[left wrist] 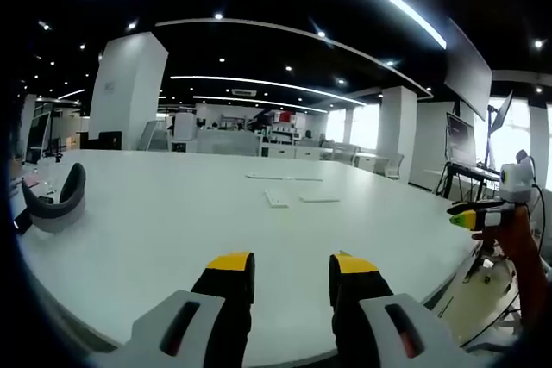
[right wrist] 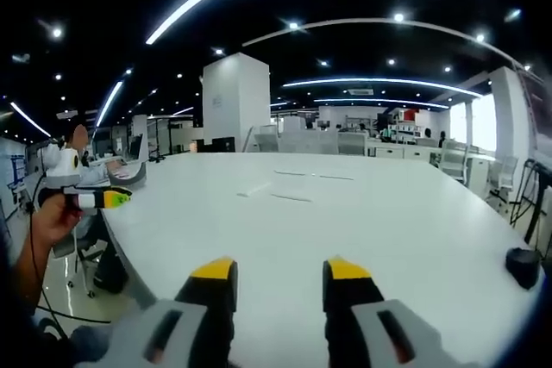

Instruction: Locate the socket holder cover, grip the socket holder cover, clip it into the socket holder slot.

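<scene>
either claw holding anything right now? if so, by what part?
Nothing is held. The left claw and right claw are both open with bare gaps, above the white table; the flat white parts lie far ahead, untouched.

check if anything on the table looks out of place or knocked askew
Nothing stands out. A few flat white pieces lie far out on the white table, too small to judge. Both the left gripper and right gripper hover open, empty.

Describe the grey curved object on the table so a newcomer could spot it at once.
On the big white table, look to its left edge in the left gripper view. The curved object sits there: a dark-lined grey arc standing up from the surface, unlike the flat white strips mid-table.
</scene>
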Motion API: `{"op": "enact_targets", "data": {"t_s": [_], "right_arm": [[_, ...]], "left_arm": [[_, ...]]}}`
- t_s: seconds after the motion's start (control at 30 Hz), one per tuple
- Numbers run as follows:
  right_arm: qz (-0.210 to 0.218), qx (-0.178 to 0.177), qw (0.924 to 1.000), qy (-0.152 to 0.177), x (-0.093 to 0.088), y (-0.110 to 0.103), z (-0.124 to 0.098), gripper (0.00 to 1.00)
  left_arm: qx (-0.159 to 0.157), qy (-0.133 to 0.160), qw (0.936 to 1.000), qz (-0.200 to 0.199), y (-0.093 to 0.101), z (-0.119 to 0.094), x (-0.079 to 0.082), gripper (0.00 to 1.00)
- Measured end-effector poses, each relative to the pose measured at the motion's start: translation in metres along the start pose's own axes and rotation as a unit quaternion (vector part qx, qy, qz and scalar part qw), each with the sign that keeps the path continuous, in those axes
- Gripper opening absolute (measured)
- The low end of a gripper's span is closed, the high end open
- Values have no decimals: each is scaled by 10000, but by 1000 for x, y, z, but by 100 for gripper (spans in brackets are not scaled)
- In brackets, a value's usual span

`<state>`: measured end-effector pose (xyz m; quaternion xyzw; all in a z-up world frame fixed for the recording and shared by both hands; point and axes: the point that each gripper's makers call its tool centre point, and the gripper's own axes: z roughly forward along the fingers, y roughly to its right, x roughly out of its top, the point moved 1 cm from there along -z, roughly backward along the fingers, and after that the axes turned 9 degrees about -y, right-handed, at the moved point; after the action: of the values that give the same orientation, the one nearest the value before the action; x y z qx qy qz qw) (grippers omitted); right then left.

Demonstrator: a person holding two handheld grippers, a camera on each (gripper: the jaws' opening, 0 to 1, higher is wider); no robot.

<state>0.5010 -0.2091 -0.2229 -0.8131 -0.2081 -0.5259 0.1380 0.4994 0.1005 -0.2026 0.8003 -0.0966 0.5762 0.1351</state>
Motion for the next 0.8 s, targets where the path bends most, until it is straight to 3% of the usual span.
{"op": "enact_targets", "data": {"t_s": [0.23,0.5,0.8], "right_arm": [[-27,-17,10000,31,6,5,-1,42],[10,-56,9999,106,5,13,-5,42],[-14,-25,9999,154,5,7,-8,43]], "left_arm": [[1,21,10000,19,-2,-2,4,35],[-56,-2,10000,17,13,-4,-4,35],[-18,4,10000,79,19,-9,-8,34]]}}
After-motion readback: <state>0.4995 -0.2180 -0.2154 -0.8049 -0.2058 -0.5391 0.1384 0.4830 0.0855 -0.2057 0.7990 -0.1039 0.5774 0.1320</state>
